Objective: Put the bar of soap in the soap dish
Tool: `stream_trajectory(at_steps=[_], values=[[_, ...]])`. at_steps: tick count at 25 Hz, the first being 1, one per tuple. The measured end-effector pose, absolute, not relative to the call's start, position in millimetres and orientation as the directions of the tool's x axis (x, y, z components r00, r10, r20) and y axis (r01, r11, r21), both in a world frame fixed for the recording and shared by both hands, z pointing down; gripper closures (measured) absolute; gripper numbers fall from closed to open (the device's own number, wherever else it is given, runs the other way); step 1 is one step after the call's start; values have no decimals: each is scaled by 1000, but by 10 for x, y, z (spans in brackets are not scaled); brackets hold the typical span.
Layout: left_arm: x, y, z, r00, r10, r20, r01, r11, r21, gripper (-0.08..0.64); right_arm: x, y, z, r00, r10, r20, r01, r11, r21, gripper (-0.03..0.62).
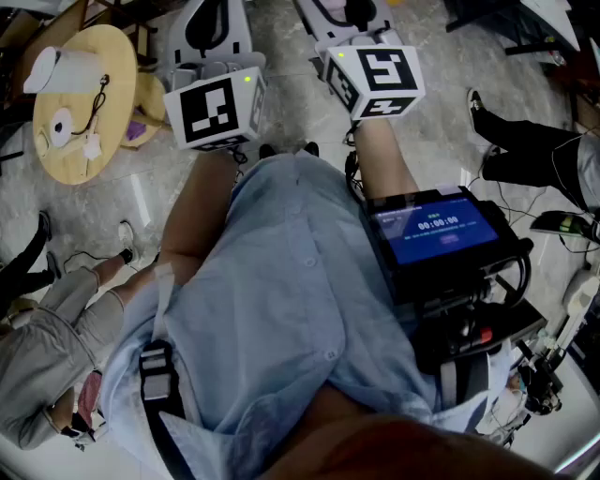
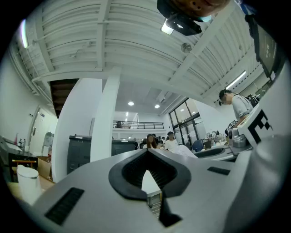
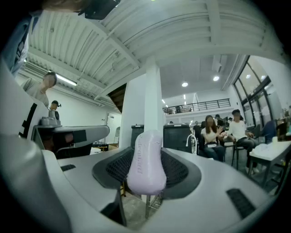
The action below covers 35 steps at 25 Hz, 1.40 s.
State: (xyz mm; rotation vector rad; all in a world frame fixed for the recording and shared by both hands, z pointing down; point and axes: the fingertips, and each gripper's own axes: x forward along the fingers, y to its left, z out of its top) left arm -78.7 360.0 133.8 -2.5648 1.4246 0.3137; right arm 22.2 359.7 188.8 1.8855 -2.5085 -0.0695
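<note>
In the right gripper view a pale lilac bar of soap (image 3: 145,169) stands on end between the ribbed black pads, and my right gripper (image 3: 146,142) is shut on it, held level in the air. My left gripper (image 2: 146,157) is shut with nothing in it and tilts slightly upward. In the head view both grippers are held out in front of the person's body, the left gripper (image 1: 208,21) and right gripper (image 1: 339,13) each with its marker cube. No soap dish shows in any view.
A round wooden table (image 1: 111,58) with a white cylinder stands at the left. A screen unit (image 1: 436,230) hangs at the person's waist. Other people's legs (image 1: 520,155) stand nearby. A white pillar (image 3: 152,102) and seated people (image 3: 213,134) lie ahead.
</note>
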Motion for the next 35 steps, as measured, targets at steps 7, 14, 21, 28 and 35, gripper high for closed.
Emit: stream_trajectory(at_steps=[7, 14, 21, 28, 35], values=[[-766, 3613, 1351, 514, -813, -273, -853, -517, -65, 552, 237, 3611, 1902, -278, -960, -26, -960, 277, 41, 385], [-709, 3678, 1404, 515, -809, -283, -852, -520, -63, 552, 265, 3675, 1935, -286, -958, -32, -957, 284, 61, 387], [-614, 3731, 1456, 505, -813, -290, -857, -513, -55, 552, 328, 3718, 1954, -320, -946, -51, -947, 318, 43, 387], [-206, 3664, 1394, 483, -830, -278, -870, -491, -45, 552, 719, 3597, 1933, -352, -936, -22, -936, 351, 32, 387], [-429, 3324, 1579, 479, -839, -258, -873, -486, -39, 552, 537, 3341, 2061, -352, -936, -13, -936, 352, 33, 387]])
